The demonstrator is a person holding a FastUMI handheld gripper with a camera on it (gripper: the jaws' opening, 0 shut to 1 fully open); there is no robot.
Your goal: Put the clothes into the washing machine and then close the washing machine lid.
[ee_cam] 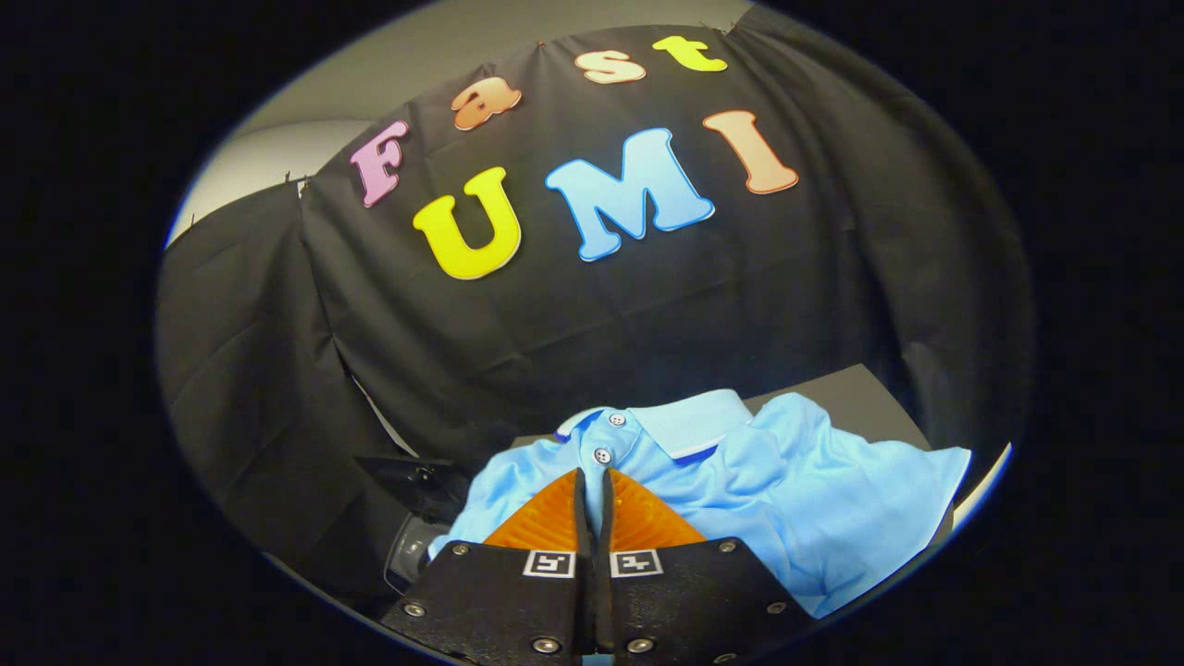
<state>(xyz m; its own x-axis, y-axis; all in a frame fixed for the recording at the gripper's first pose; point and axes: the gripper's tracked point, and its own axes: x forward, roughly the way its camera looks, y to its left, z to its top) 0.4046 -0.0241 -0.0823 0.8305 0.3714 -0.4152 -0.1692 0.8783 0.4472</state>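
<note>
gripper (592,476) right over the shirt (786,490), fingers pressed nearly together with just a thin slit between them; whether any cloth is nipped in there, can't tell. the pale blue polo lies crumpled just under and beyond the fingers, collar (689,425) at one o'clock from the tips, button placket (601,453) at twelve, sleeve trailing off to three o'clock. soft, light, floppy stuff, it'll drape and drag. best bite looks like a bunched fold near the collar. dark rounded object (412,546) at nine o'clock, unclear what.
</note>
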